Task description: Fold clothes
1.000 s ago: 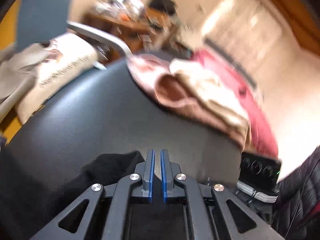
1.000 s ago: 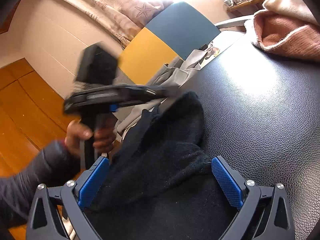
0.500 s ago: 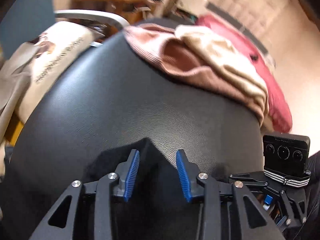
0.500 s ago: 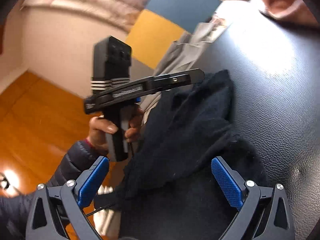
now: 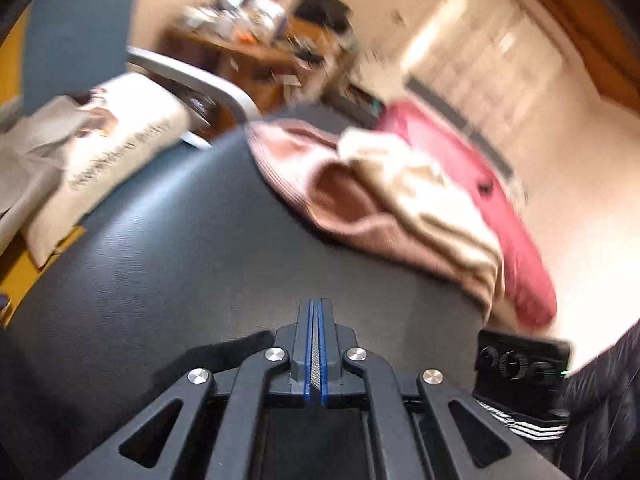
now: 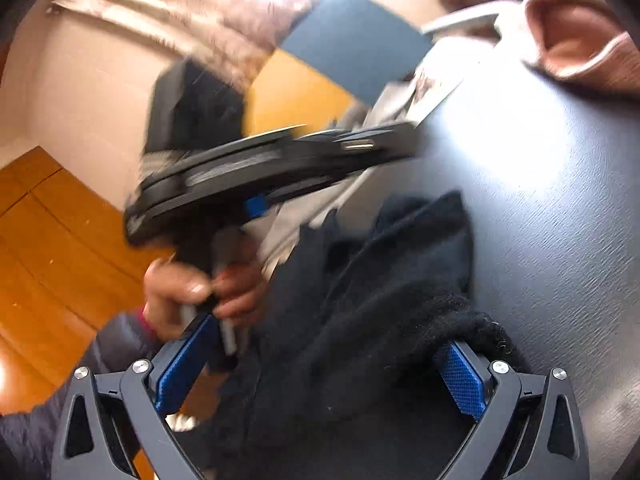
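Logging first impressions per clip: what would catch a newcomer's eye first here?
The black garment heaped at the near edge of the dark table, between the open right gripper. Then the left gripper, shut and raised above the table, and pink and cream clothes piled at the far side.

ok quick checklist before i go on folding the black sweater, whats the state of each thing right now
1. Left gripper shut: ok, the pads meet with nothing seen between them.
2. Left gripper holding cloth: not ok, it is raised above the black sweater in the right wrist view.
3. Right gripper open: ok, fingers spread wide with the sweater lying between them.
4. Sweater flat: not ok, it is bunched in thick folds at the table's near edge.
5. Free space on the black table: ok, bare surface lies beyond the sweater.
6. Pink and cream clothes out of the way: ok, piled at the far side.
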Available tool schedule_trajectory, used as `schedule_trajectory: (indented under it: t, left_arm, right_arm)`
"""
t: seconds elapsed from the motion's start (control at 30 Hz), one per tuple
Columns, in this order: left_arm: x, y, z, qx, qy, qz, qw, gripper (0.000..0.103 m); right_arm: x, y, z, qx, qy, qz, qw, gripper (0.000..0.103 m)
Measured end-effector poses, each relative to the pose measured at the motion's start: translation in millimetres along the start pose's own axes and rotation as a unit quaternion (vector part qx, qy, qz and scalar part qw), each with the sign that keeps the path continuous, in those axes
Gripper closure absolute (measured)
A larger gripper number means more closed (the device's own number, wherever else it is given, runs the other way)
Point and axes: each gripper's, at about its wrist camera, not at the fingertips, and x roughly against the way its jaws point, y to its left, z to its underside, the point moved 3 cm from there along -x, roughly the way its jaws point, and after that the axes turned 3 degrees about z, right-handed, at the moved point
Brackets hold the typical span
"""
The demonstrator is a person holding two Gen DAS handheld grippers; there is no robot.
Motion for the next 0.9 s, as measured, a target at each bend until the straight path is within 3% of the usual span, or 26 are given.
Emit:
schedule_trajectory:
  t: [0.07, 0.23, 0.3, 0.33, 0.47, 0.6, 0.73, 0.8, 0.9]
  left_arm:
    - [2, 14, 5, 0.028, -0.011, -0.013, 0.9995, 0.102]
    - [-9, 28, 29, 0.056, 0.022, -0.057, 0.9966, 0.100]
    - [-2, 31, 45, 0.074, 0.029, -0.073, 0.9941, 0.087]
    - [1, 33, 53, 0.084, 0.033, -0.081, 0.9927, 0.087]
    - [38, 20, 98, 0.110, -0.015, -0.128, 0.9856, 0.084]
    - [67, -7, 147, 0.127, -0.059, -0.162, 0.9768, 0.083]
    - [80, -33, 191, 0.140, -0.082, -0.195, 0.9672, 0.080]
    - [81, -45, 205, 0.134, -0.083, -0.214, 0.9641, 0.079]
    - [77, -58, 217, 0.122, -0.084, -0.229, 0.9622, 0.077]
  right_arm:
    - [3, -10, 2, 0.003, -0.005, 0.024, 1.000, 0.002]
    - [8, -5, 10, 0.056, 0.015, 0.055, 0.997, 0.003]
    - [12, -7, 8, 0.063, 0.032, 0.059, 0.996, 0.003]
    - [13, -8, 7, 0.067, 0.045, 0.058, 0.995, 0.003]
    - [30, -7, 3, 0.094, 0.103, 0.045, 0.989, 0.003]
    - [52, -3, -33, 0.187, 0.067, 0.081, 0.977, 0.004]
    - [27, -6, -71, 0.226, 0.075, 0.105, 0.966, 0.005]
    - [10, -10, -70, 0.234, 0.105, 0.117, 0.959, 0.007]
    - [-14, -16, -69, 0.246, 0.151, 0.134, 0.948, 0.021]
